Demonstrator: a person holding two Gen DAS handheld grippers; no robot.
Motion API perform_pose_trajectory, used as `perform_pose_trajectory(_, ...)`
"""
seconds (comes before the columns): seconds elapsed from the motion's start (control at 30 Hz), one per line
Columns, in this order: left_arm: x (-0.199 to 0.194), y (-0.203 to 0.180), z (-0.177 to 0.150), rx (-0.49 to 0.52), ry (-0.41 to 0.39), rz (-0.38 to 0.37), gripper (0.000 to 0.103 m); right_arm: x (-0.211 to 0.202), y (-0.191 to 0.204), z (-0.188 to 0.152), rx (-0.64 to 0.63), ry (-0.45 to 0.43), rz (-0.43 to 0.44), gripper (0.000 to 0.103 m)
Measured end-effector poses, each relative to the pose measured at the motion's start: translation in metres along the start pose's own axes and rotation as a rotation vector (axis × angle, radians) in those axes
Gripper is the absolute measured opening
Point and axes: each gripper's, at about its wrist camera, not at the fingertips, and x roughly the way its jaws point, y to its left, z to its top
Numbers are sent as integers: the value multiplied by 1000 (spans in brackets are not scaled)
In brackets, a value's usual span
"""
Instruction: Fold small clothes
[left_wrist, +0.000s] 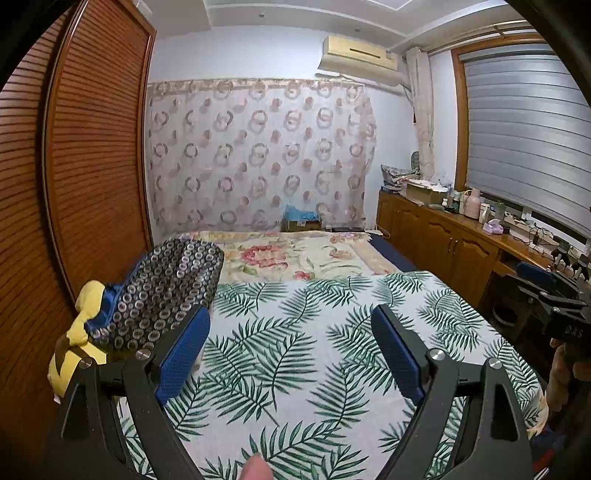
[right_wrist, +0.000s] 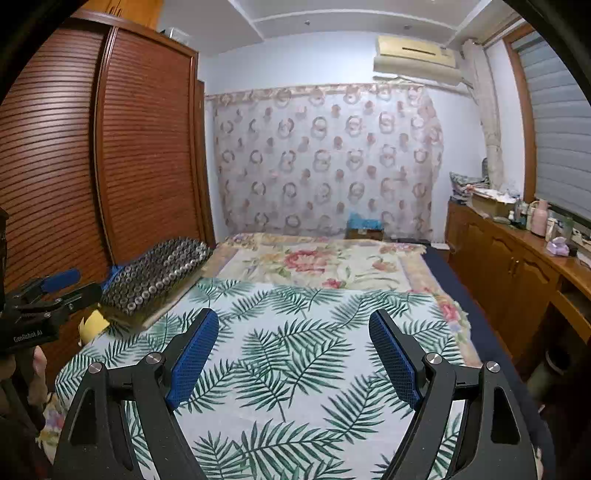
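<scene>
White "GenRobot.AI" marks the left gripper (right_wrist: 55, 291); both grippers' fingers gape wide, holding nothing.

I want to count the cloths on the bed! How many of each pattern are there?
Green leaf-print sheet: 1
Pink-flower blanket: 1
Dark ring-patterned pillow: 1
Yellow cloth: 1
Blue cloth, tucked beside the pillow: 1
Total: 5

"genrobot.ai" stands in white on the left hand-held gripper (right_wrist: 55, 291); lettering on the right hand-held gripper (left_wrist: 554, 291) is unclear.
</scene>
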Motion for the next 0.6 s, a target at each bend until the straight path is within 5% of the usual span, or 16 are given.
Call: perform_pose_trajectory(0.6,-10,-11,7,20,-19,7,89,-6,6,-23,22,-44,-28,85)
